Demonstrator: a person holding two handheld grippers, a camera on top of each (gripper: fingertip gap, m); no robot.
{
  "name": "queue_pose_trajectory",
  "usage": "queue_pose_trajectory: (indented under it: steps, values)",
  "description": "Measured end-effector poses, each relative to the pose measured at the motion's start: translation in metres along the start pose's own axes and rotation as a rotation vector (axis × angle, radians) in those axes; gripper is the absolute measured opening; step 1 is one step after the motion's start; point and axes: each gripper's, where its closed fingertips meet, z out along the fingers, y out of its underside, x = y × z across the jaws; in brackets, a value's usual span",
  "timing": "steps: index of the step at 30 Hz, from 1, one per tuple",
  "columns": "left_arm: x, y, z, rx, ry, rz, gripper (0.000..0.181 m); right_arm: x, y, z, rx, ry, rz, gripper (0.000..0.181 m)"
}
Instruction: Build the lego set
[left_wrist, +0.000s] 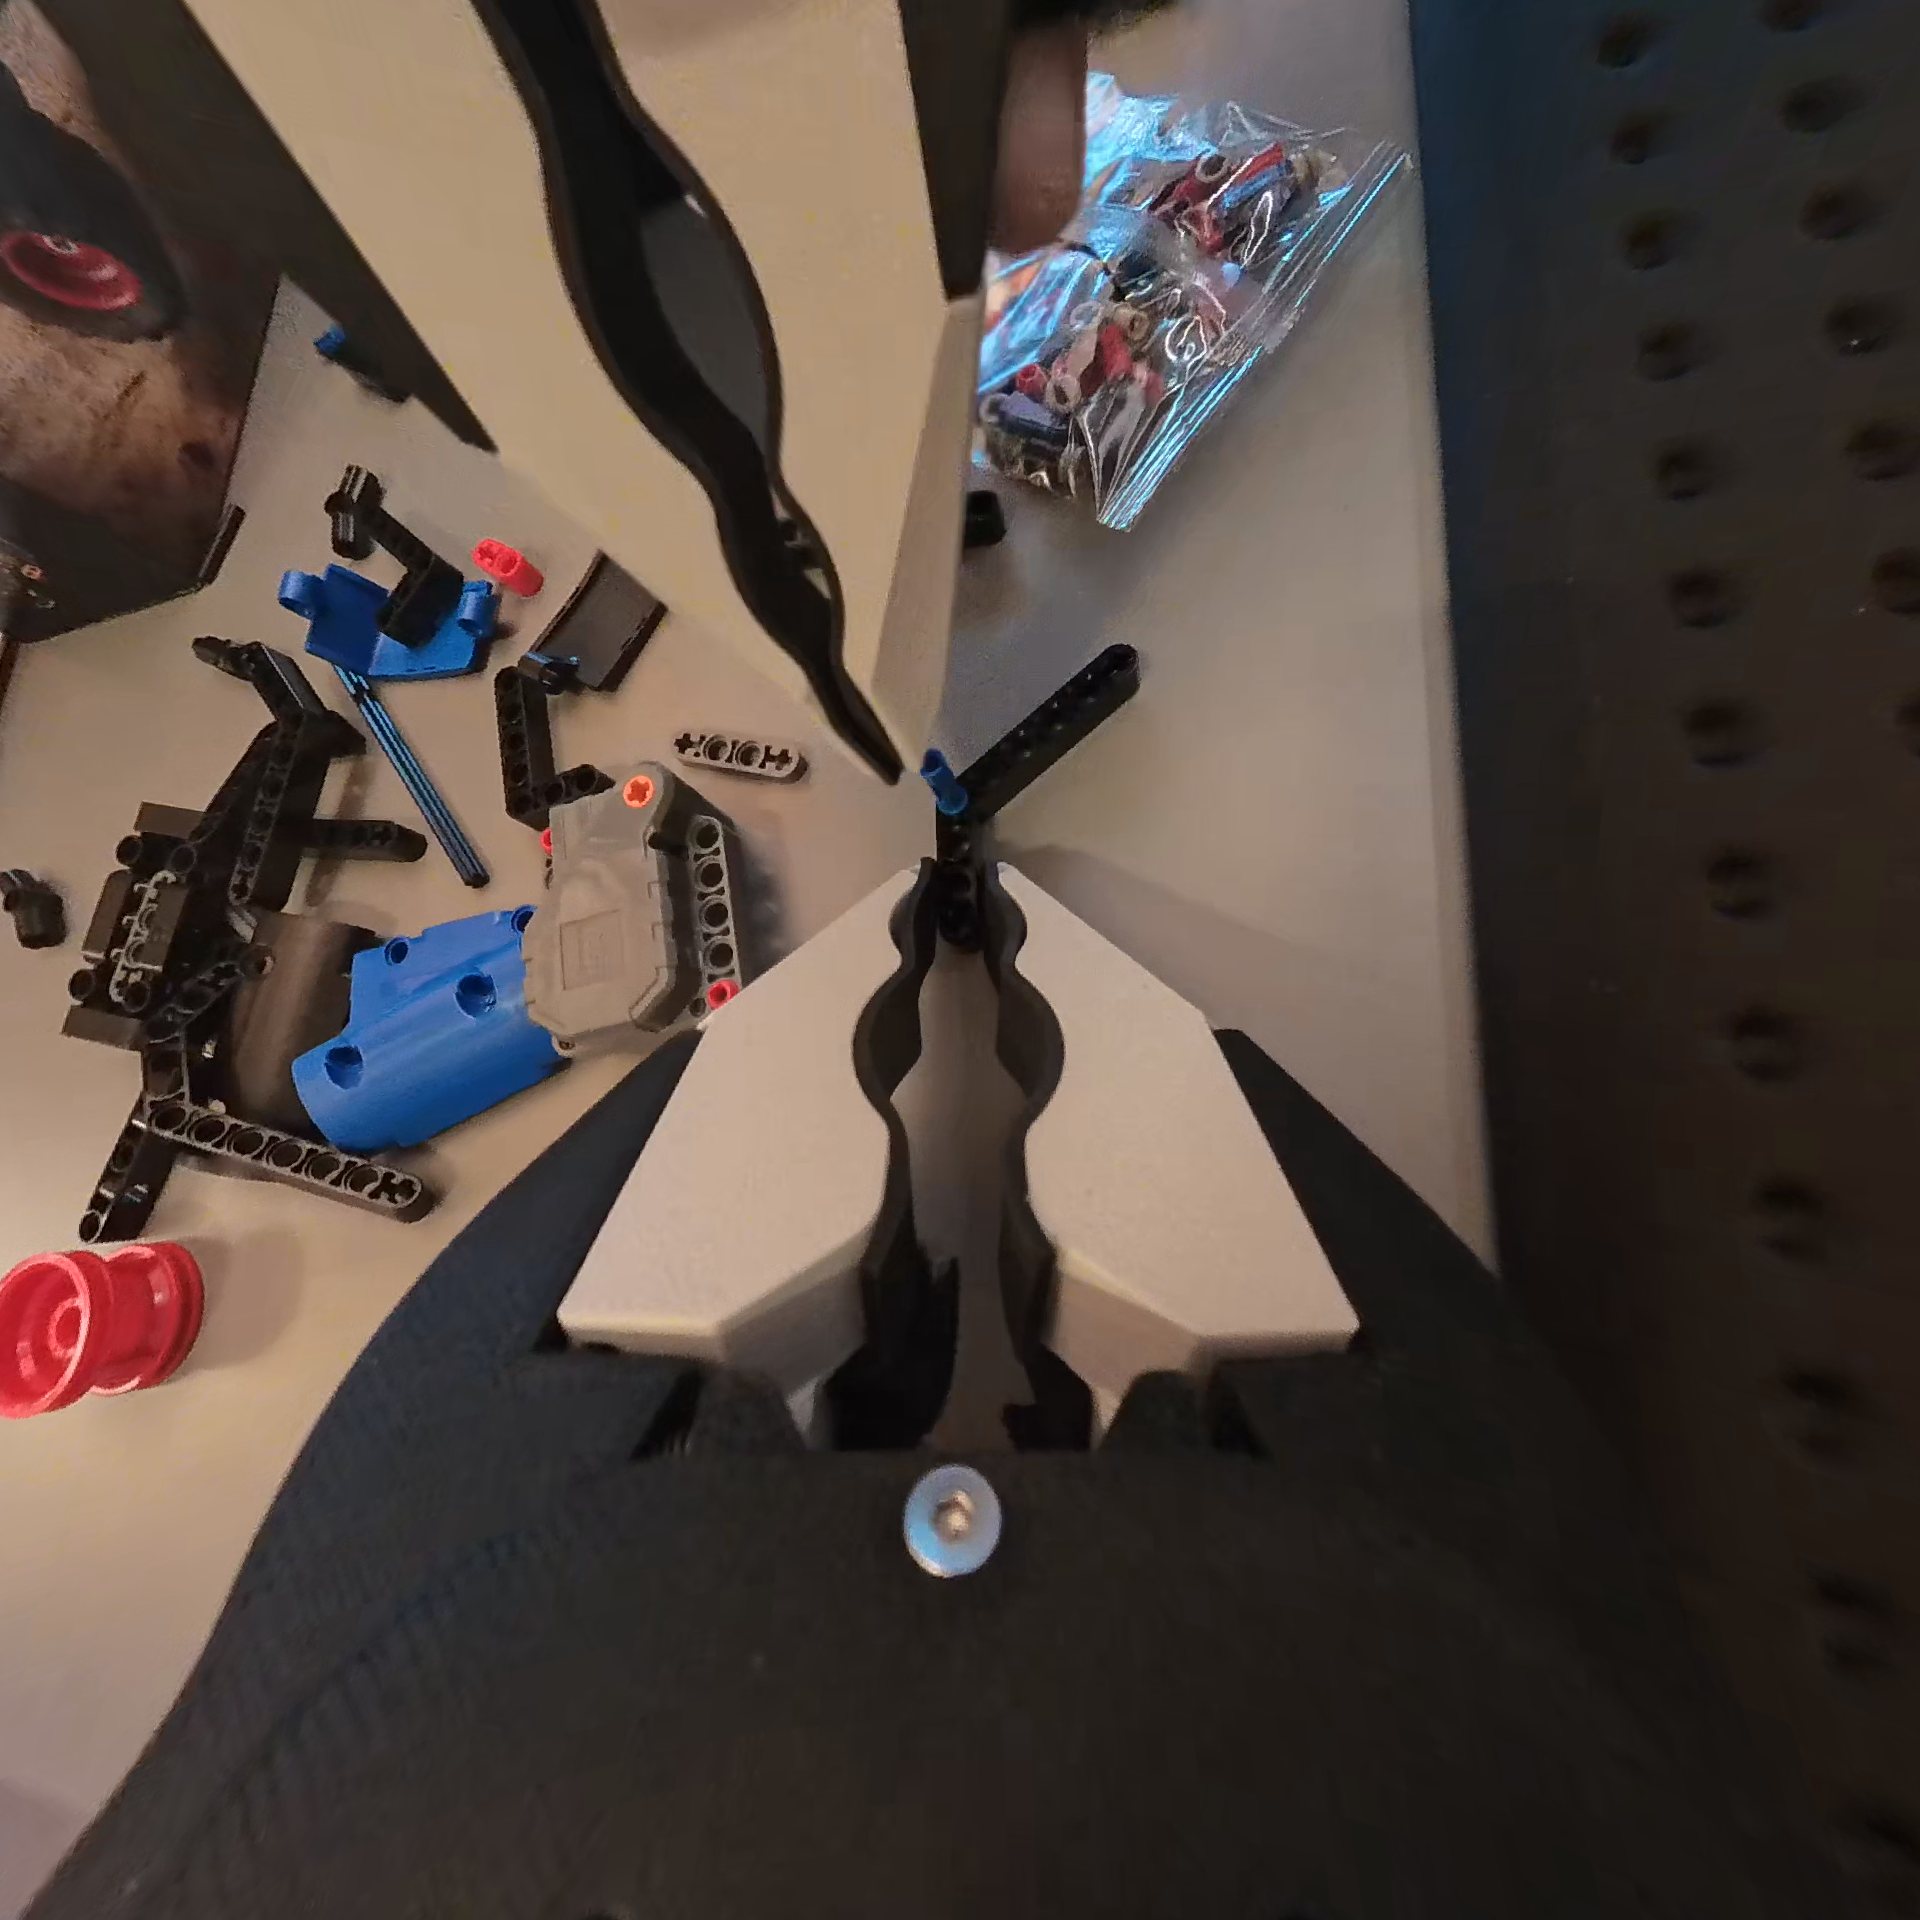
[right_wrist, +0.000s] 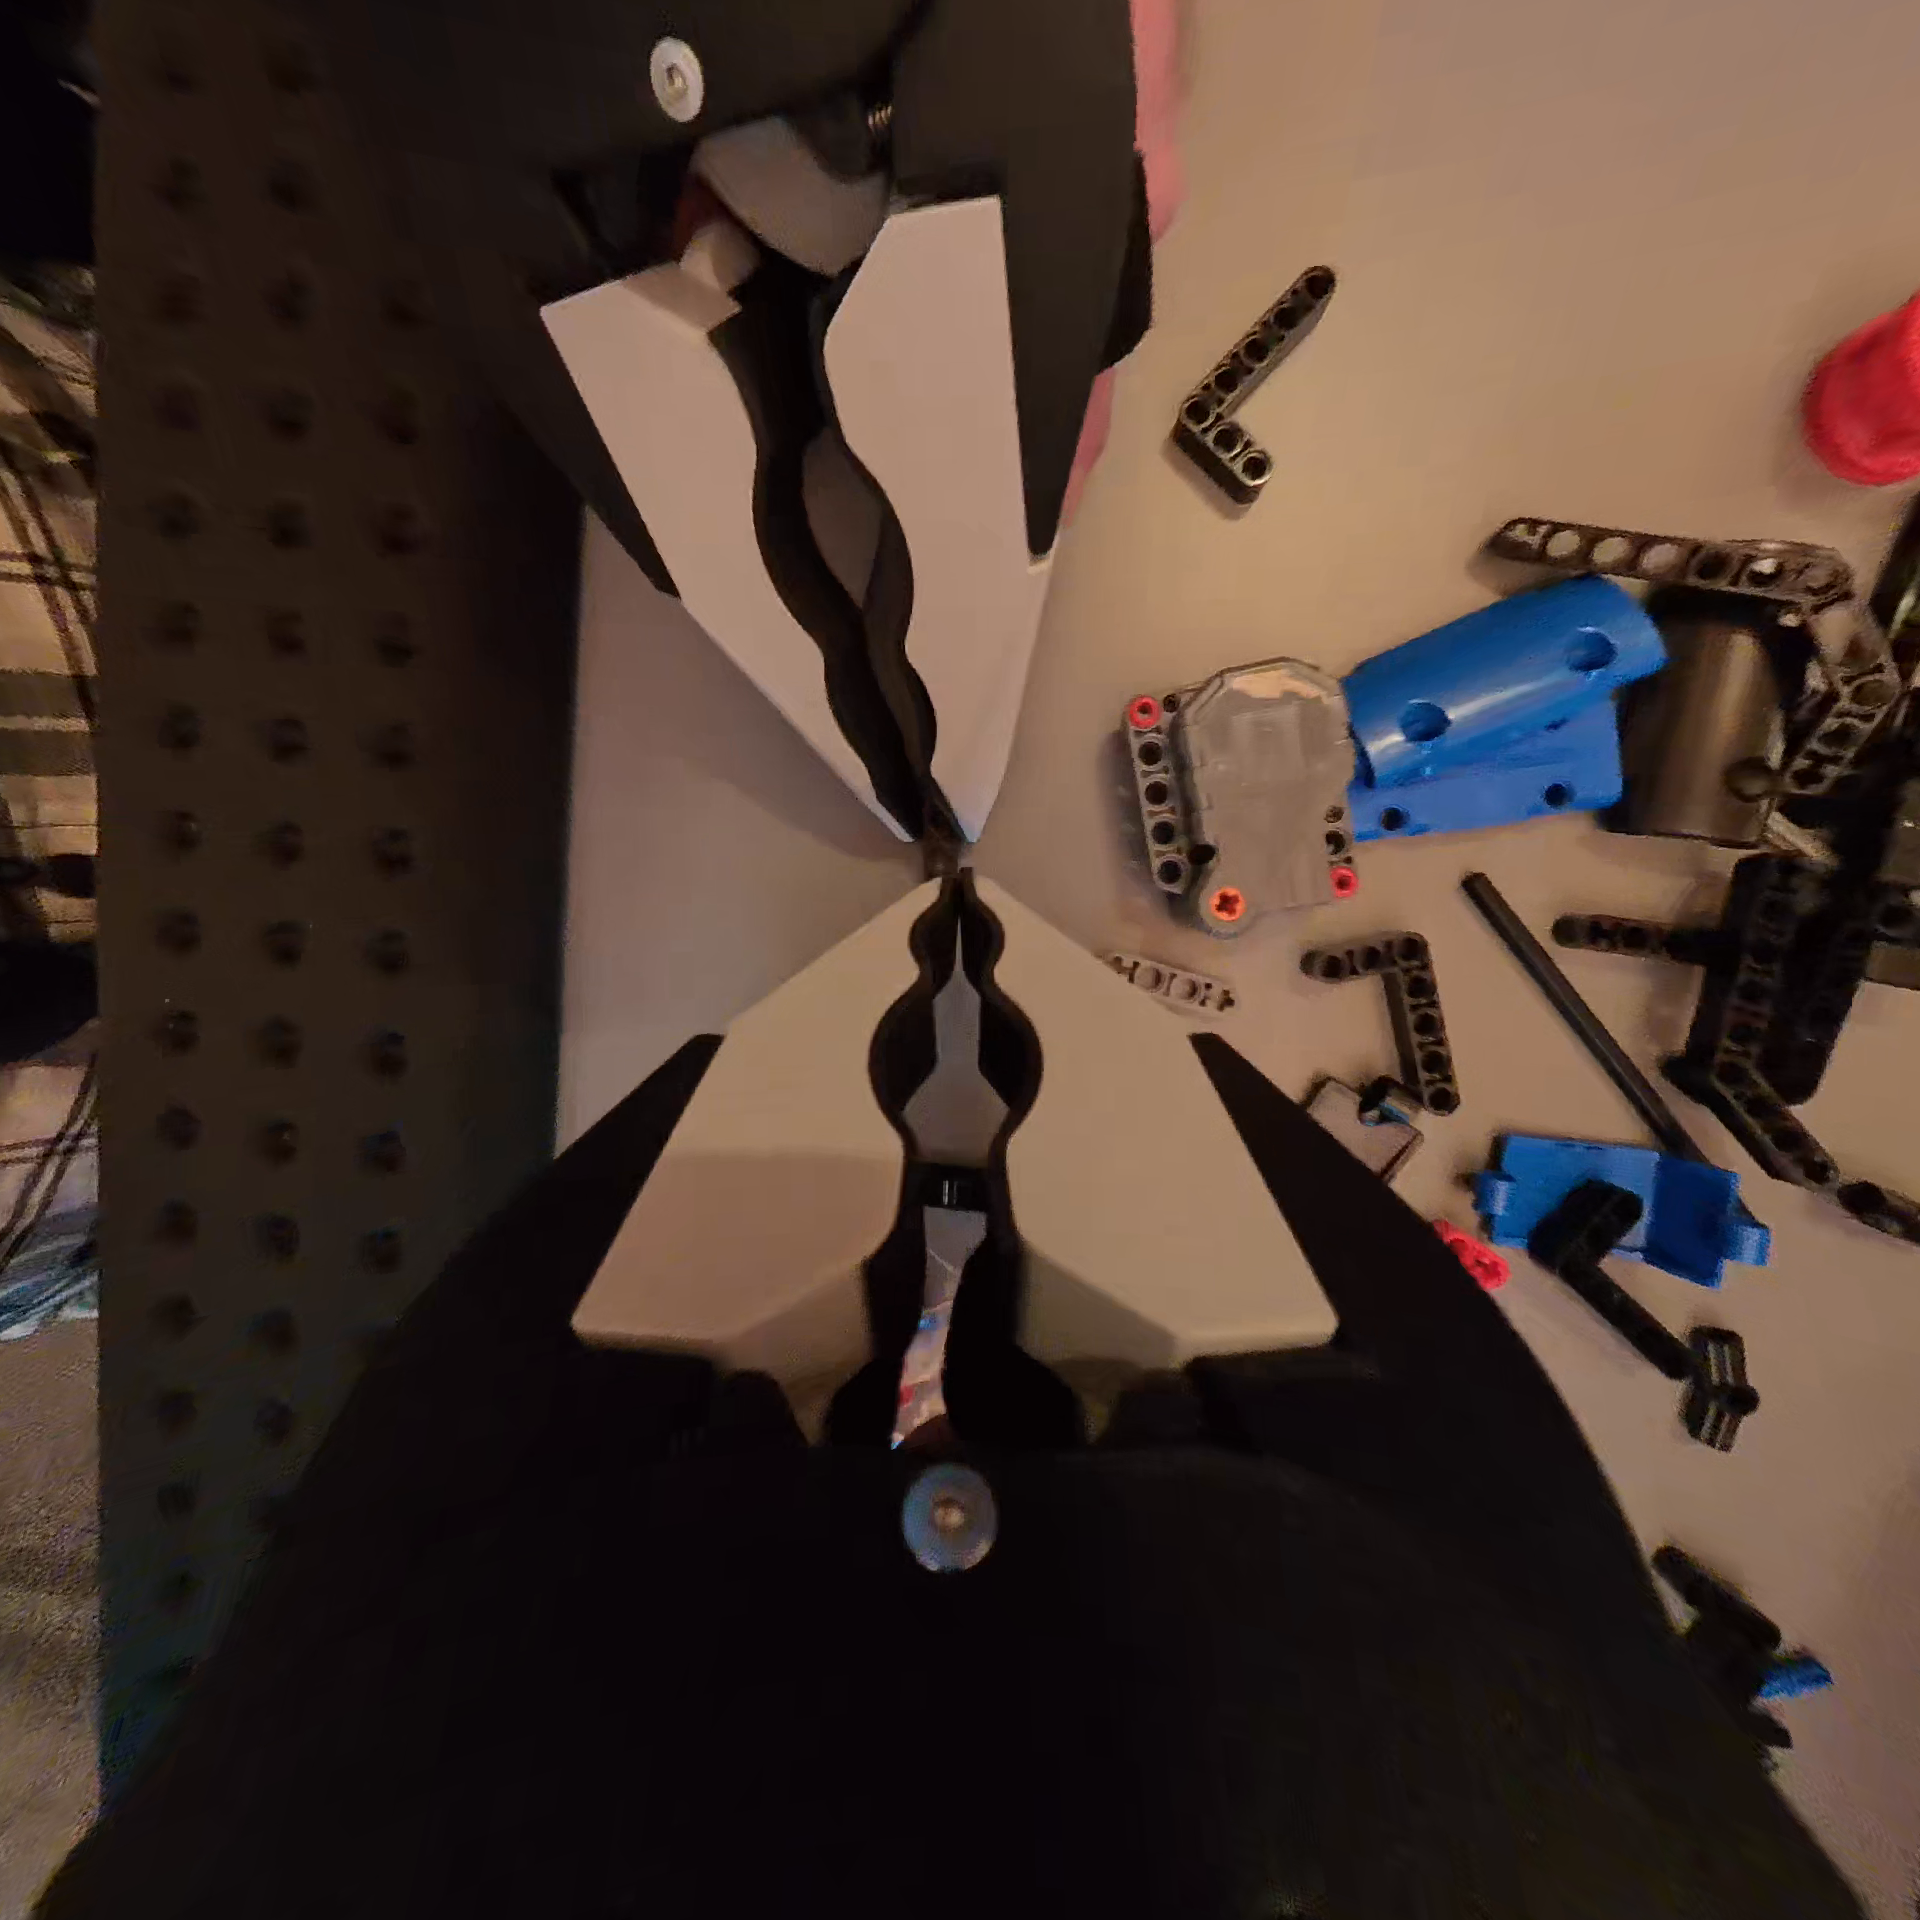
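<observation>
My left gripper (left_wrist: 956, 883) is shut on the short leg of a black angled beam (left_wrist: 1060, 717) and holds it above the table. A blue pin (left_wrist: 940, 779) sits in the beam at its bend. My right gripper (left_wrist: 885, 767) comes in from above with its jaws together, and its tips are right beside the pin. I cannot tell whether they grip it. In the right wrist view the right gripper (right_wrist: 954, 896) and the left gripper (right_wrist: 935, 823) meet tip to tip, and the beam is almost hidden between them.
A grey motor block with a blue panel (left_wrist: 613, 914) (right_wrist: 1257, 790) lies among loose black beams. A red wheel hub (left_wrist: 94, 1330), a blue bracket (left_wrist: 395, 623) and a clear bag of parts (left_wrist: 1174, 312) are on the table. A dark perforated panel (left_wrist: 1714, 831) borders it. The tips of both grippers are at nearly the same place. Left tips and right tips are each some 15 centimeters from the blue bracket (left_wrist: 395, 623). Look for it in the right wrist view (right_wrist: 1611, 1192) too.
</observation>
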Motion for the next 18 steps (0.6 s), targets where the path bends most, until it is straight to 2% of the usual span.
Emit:
queue_pose_trajectory:
  steps: [14,18]
  values:
    - [0.0001,-0.0007,0.0004,0.0,0.003,-0.007,0.006,-0.0041,-0.0002,0.0029,-0.041,0.055,-0.04,0.0]
    - [0.0,-0.0009,0.0005,-0.002,-0.007,-0.004,0.006,-0.0014,-0.0004,0.0006,0.01,0.072,0.006,0.0]
